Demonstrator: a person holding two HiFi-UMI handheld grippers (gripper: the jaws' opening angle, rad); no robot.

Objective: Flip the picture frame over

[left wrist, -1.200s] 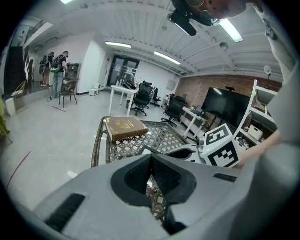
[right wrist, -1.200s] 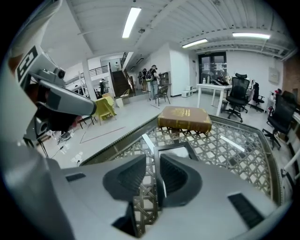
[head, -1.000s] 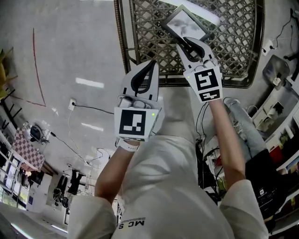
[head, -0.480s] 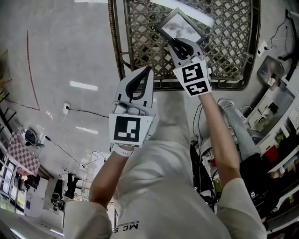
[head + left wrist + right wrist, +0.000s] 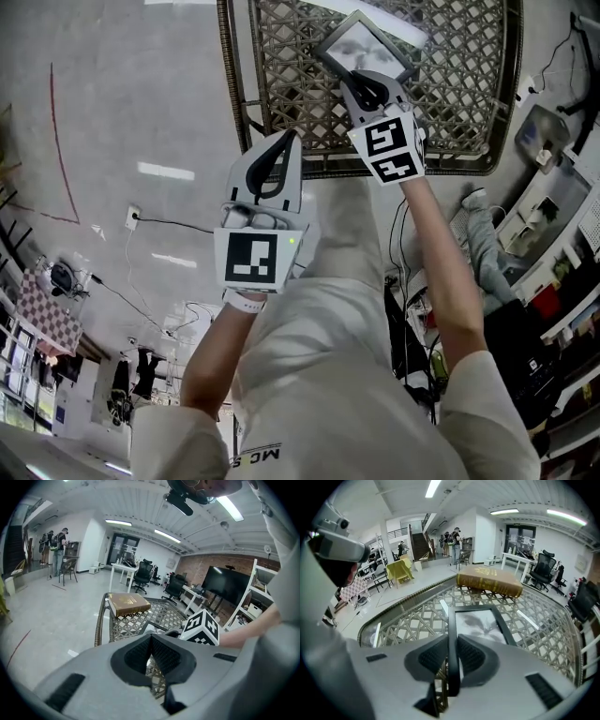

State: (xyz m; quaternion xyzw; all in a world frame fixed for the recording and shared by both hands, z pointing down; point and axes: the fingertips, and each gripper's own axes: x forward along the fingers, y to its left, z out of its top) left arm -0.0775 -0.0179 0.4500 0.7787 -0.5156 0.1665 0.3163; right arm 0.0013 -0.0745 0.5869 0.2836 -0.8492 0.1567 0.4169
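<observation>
Frame (image 5: pixel 366 47) first, though the table (image 5: pixel 291 103) that carries it is the largest thing we see: a round-cornered top of open woven lattice with a dark rim.

At the table's far side lies a brown book (image 5: pixel 490 581), flat, with gilt print on its cover.

On the table's middle, just short of the book, sits the frame, with a dark border round a pale picture with grey smudges, picture side up. Its long sides run from the table's near edge toward the book. Whether its near end rests on the lattice or is raised off it, we cannot tell.

Over the table's near part, our right gripper (image 5: pixel 361 82) has its jaws pressed on the frame's left border, one pad on each side of that thin dark strip.

At the table's near rim, left of the frame, our left gripper (image 5: pixel 292 141) hangs with its jaws brought together and nothing between them, well apart from the frame.
</observation>
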